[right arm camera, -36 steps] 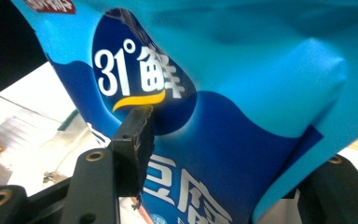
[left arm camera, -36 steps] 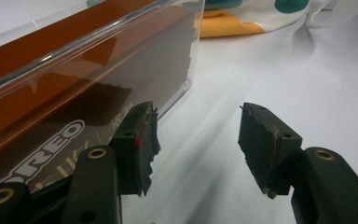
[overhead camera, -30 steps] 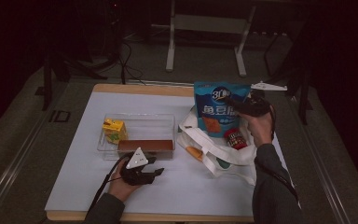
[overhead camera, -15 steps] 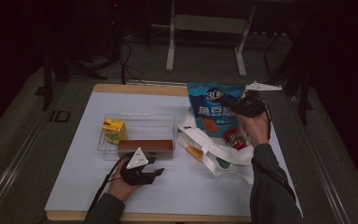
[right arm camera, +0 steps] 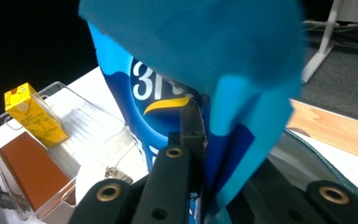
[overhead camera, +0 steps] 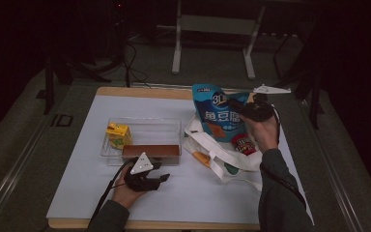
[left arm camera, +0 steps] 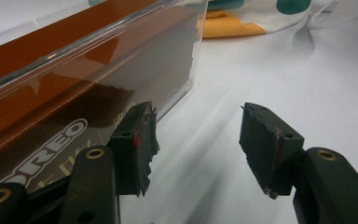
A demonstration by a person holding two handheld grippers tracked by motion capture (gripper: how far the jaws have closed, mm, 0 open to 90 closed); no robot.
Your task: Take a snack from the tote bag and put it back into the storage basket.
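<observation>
Clear plastic tray [overhead camera: 145, 126] on white surface [overhead camera: 77, 193], holding yellow juice carton [overhead camera: 118, 135] at its left end and long brown biscuit box [overhead camera: 150, 151] along its near wall. White cloth tote bag with coloured dots [overhead camera: 222, 157] just right of tray, red-lidded can [overhead camera: 244, 143] lying at its mouth. Blue snack pouch with white lettering [overhead camera: 216, 116] lifted above bag, upright and slightly tilted. Right tool [overhead camera: 239, 107] clamped on pouch's upper right edge, jaws having just been closing with the foil between them. Left tool [overhead camera: 160, 175] resting on surface just beside tray's near wall, jaws parted about halfway, nothing between them, one pad [left arm camera: 137, 140] close against brown box's end.
</observation>
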